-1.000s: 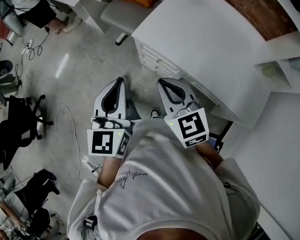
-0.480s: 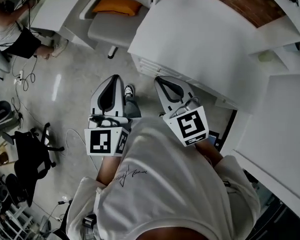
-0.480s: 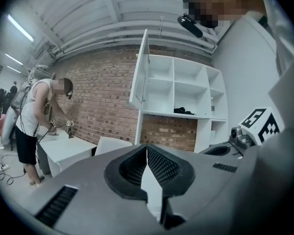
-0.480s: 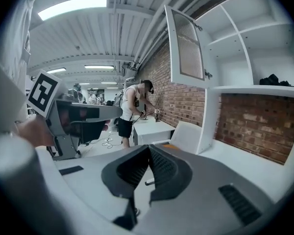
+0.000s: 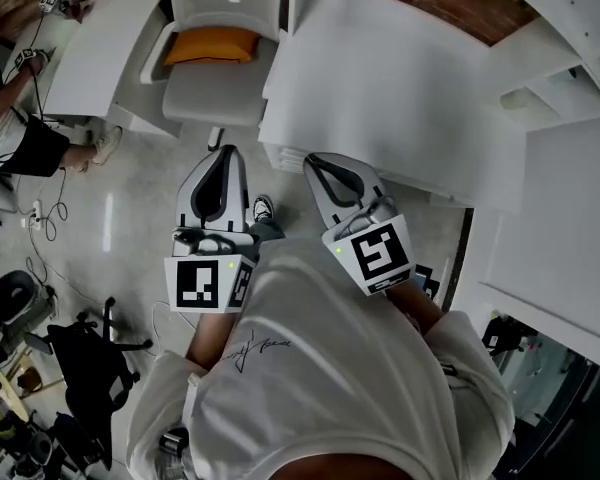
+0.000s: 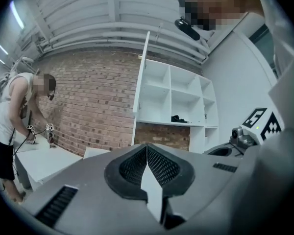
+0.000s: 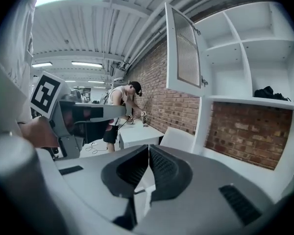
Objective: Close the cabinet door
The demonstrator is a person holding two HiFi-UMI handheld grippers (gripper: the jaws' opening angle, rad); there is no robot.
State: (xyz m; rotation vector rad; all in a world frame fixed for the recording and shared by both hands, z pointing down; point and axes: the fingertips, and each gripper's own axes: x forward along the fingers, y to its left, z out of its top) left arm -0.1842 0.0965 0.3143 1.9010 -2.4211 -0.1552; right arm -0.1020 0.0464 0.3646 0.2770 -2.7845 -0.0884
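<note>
The white cabinet (image 6: 186,99) hangs on a brick wall, its shelves (image 7: 250,58) uncovered. Its door (image 7: 183,53), with a mesh panel and a small knob (image 7: 204,82), stands swung out to the left; in the left gripper view the door (image 6: 141,77) shows edge-on. My left gripper (image 5: 224,153) and right gripper (image 5: 313,158) are held side by side in front of my chest, well short of the cabinet. Both are shut with nothing between the jaws, as the left gripper (image 6: 147,146) and right gripper (image 7: 148,147) show in their own views.
A white desk (image 5: 380,78) stands under the cabinet, with a white chair with an orange cushion (image 5: 212,46) beside it. A dark item (image 7: 270,93) lies on a shelf. Another person (image 7: 120,106) works at a table to the left. A black office chair (image 5: 90,368) and cables sit on the floor.
The head view has swung, so the desk and the orange-cushioned chair sit more squarely ahead. Both grippers stay shut in the same place before my chest.
</note>
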